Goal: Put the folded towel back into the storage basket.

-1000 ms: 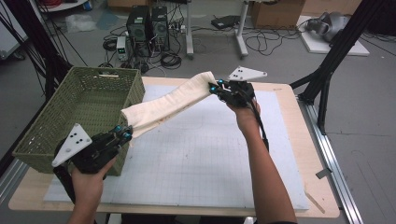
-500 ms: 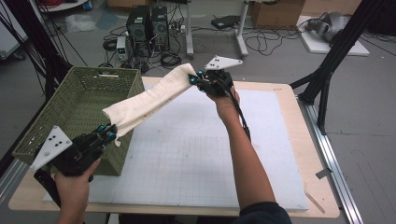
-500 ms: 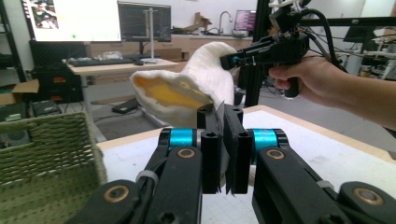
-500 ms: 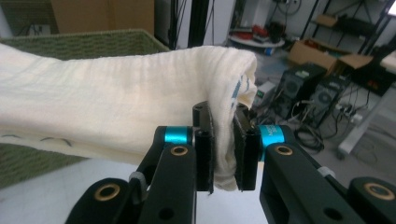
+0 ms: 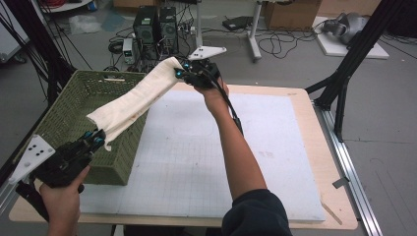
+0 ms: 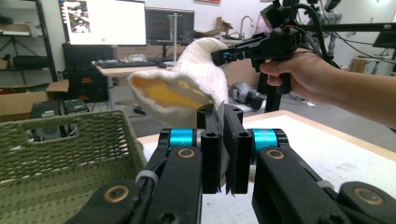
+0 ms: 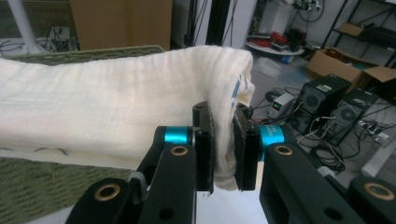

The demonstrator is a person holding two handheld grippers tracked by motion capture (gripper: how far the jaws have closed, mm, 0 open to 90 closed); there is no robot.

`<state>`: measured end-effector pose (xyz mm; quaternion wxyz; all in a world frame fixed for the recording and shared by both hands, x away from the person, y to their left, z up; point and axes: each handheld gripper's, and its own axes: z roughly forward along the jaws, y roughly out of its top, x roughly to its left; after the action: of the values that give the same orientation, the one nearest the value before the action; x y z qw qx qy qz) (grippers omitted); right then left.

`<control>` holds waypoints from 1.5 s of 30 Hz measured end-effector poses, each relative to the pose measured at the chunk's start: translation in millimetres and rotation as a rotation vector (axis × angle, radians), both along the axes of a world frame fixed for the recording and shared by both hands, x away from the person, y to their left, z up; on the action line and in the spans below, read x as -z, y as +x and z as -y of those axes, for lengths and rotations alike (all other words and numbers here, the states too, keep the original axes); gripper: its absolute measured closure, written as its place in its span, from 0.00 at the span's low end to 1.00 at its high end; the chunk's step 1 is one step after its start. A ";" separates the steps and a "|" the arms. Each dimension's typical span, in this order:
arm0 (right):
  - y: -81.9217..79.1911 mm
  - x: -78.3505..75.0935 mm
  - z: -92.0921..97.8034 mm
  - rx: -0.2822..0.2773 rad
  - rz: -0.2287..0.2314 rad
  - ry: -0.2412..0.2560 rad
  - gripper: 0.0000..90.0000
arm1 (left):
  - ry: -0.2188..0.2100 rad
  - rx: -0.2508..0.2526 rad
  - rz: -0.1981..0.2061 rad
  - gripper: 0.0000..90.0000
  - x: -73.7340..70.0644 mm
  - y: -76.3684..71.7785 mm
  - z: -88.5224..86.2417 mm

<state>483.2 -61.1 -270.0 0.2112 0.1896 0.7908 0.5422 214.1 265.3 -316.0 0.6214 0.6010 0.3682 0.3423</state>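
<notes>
A cream folded towel hangs stretched in the air between my two grippers, above the right side of a green woven basket. My left gripper is shut on the towel's near end at the basket's front right corner. My right gripper is shut on the far end, raised beyond the table's back edge. In the left gripper view the towel rises from between the jaws of my left gripper toward the other hand. In the right gripper view the towel drapes left from my right gripper.
A white gridded mat covers the wooden table. The basket stands on the table's left side. Black frame poles stand at the right, and computers and cables lie on the floor behind.
Both grippers have carried the towel to the left and farther back. It now hangs over the basket's right side instead of over the mat.
</notes>
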 end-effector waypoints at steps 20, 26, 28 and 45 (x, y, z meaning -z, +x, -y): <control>32.9 -2.7 -98.3 -0.091 -0.012 -0.035 0.90 | -0.026 -0.119 -0.015 0.96 6.5 -9.8 -41.2; 35.9 0.2 -124.4 -0.111 -0.018 -0.038 0.90 | -0.025 -0.160 -0.027 0.96 9.2 -15.1 -53.7; 37.2 1.4 -133.0 -0.121 -0.017 -0.044 0.90 | -0.030 -0.173 -0.029 0.96 10.2 -16.3 -57.8; 37.4 19.5 -180.4 -0.042 -0.085 -0.074 0.62 | -0.085 -0.359 -0.031 0.46 7.6 -27.2 -81.8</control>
<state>520.6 119.3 -289.5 0.1731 0.1879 0.8225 0.5082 187.0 347.1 -323.7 0.5695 0.5041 0.4930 0.4225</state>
